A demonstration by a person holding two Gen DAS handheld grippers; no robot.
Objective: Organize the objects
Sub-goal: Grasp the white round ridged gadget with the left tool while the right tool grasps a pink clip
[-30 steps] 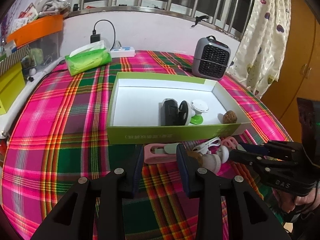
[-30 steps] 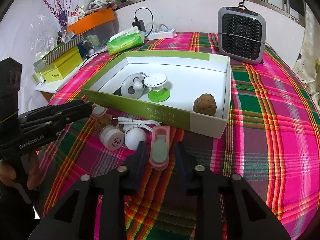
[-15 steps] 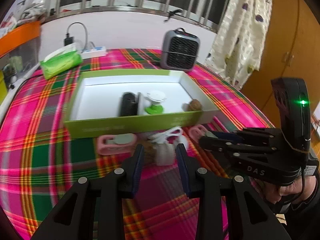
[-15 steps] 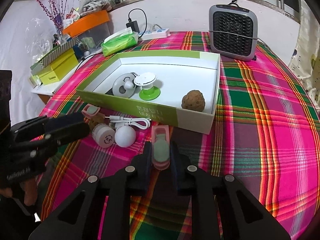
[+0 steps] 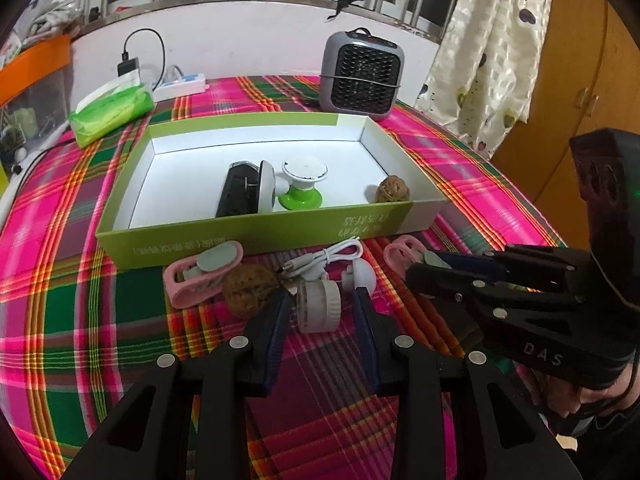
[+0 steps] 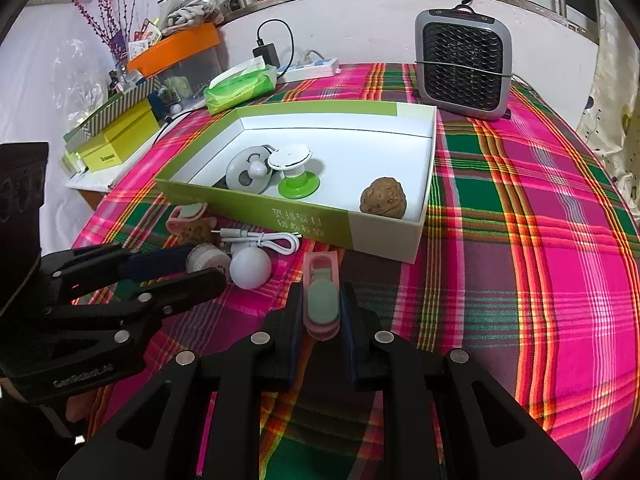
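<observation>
While your right gripper (image 6: 320, 312) pinches the nearer pink clip (image 6: 321, 300) flat between its pads, your left gripper (image 5: 320, 312) is closing on the small white round case (image 5: 319, 306), which sits between the fingers with a gap on each side; the pads do not yet press it.

Handling, as judged: the clip looks like light, stiff plastic with a soft green pad, and it is held across its narrow sides near the rounded end, so it should lift without slipping. The round case appears to be light, smooth hard plastic; take it across its widest part, squarely, since a curved wall can squirt out of a skewed grip. Just left of your left fingers lies a walnut (image 5: 250, 288), rough, hard and easy to roll. Just beyond the case are a white ball (image 5: 360, 276), smooth and apt to roll, and a white cable (image 5: 324, 258), limp and loosely coiled; take it at the bundle.

Count, near to far:
- Pink clips: two, the second (image 5: 204, 270) left of the walnut.
- Walnuts: two, one loose, one (image 6: 383, 201) in the box.
- Round case, ball, cable: one each.
- Green box (image 5: 256, 240), beyond all fingers: one, holding a green-footed stand (image 5: 302, 180), a grey round item (image 6: 248, 170) and a black item (image 5: 238, 194).
</observation>
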